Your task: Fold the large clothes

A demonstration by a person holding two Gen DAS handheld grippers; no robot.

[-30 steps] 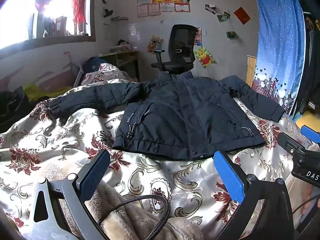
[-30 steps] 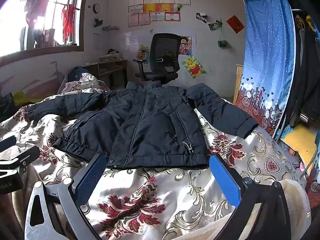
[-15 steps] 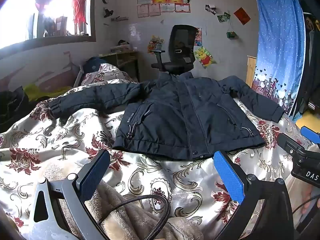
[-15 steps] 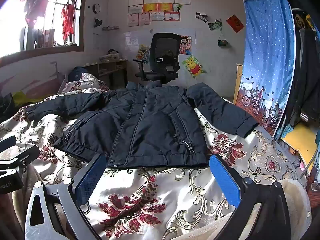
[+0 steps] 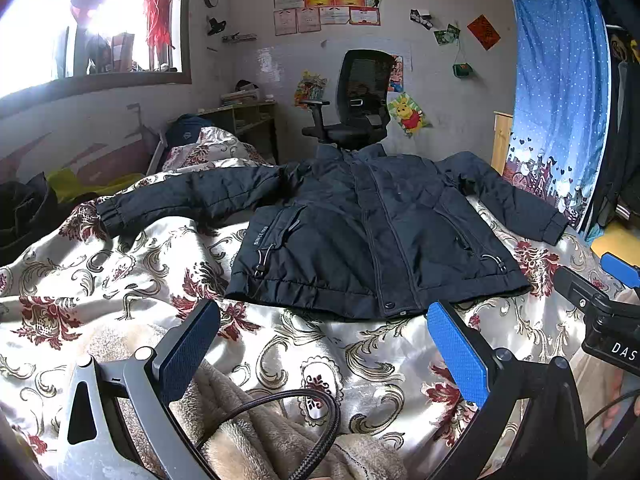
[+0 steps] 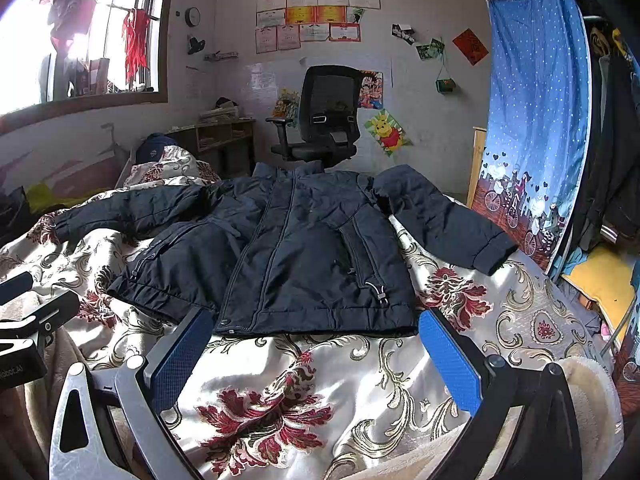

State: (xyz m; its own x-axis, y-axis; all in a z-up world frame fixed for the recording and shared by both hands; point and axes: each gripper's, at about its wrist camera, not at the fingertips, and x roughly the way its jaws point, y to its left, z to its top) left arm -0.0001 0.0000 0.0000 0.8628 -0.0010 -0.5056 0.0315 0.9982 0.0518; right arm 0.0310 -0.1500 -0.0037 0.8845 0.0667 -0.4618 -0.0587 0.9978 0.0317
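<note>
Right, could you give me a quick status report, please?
Left gripper open, empty; right gripper likewise. Jacket flat on bedspread, zipped, sleeves spread, unfolded. Nothing on it.

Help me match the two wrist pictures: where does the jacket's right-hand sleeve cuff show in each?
Left wrist: the cuff is far right, at mid height, near the blue curtain.
Right wrist: the cuff is right of centre, slightly below mid height, on the bedspread.
Shared landmark: the office chair stands behind the jacket collar in both.
</note>
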